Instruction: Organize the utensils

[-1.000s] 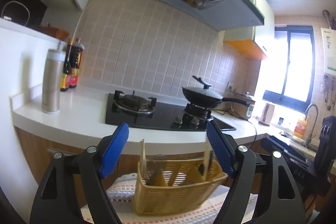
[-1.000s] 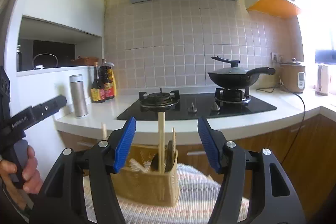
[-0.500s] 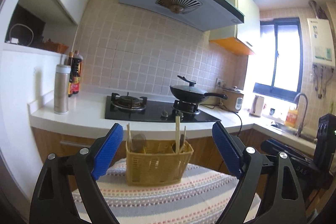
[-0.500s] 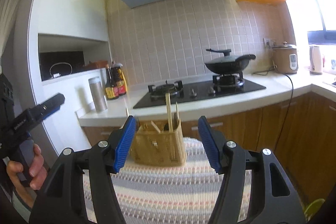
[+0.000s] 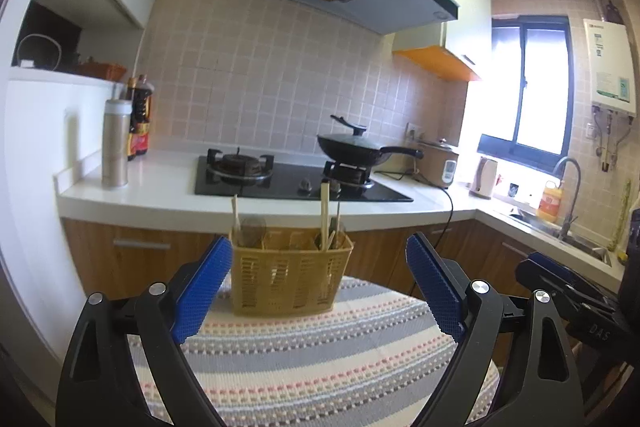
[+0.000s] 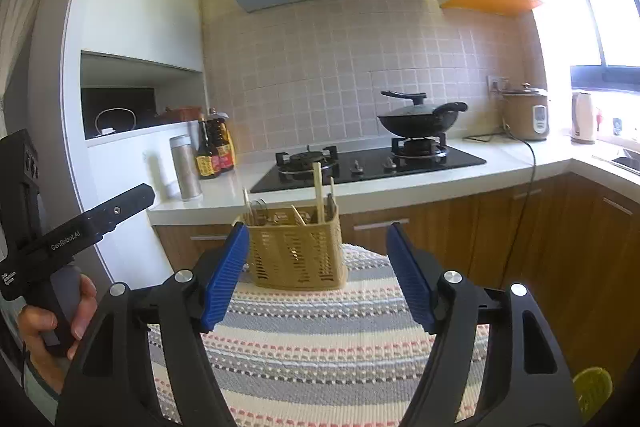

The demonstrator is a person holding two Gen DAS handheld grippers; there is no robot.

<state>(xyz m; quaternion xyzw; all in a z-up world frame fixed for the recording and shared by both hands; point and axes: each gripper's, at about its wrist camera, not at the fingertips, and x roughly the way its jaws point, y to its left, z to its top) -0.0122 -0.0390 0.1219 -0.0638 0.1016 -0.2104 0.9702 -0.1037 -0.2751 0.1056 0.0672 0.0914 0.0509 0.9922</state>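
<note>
A yellow slotted utensil basket (image 5: pixel 290 279) (image 6: pixel 298 253) stands upright at the far edge of a striped table mat (image 5: pixel 320 359) (image 6: pixel 320 343). Wooden chopsticks (image 5: pixel 324 211) (image 6: pixel 318 191) and dark utensil handles stick up from its compartments. My left gripper (image 5: pixel 318 283) is open and empty, a short way back from the basket. My right gripper (image 6: pixel 318 267) is also back from the basket, its jaws opening with nothing between them. The right wrist view shows the left gripper's body at far left in a person's hand (image 6: pixel 52 323).
Behind the table runs a white counter (image 5: pixel 160 195) with a gas hob (image 5: pixel 296 183), a black lidded wok (image 5: pixel 354 147), a steel flask (image 5: pixel 115 143) and sauce bottles (image 5: pixel 140 119). A rice cooker (image 6: pixel 525 115), kettle (image 6: pixel 582 117) and sink tap (image 5: pixel 570 195) stand at right.
Both grippers have pulled back from the basket, which now looks smaller and farther off with more of the mat showing. The left gripper's jaws have spread a little wider, and so have the right's.
</note>
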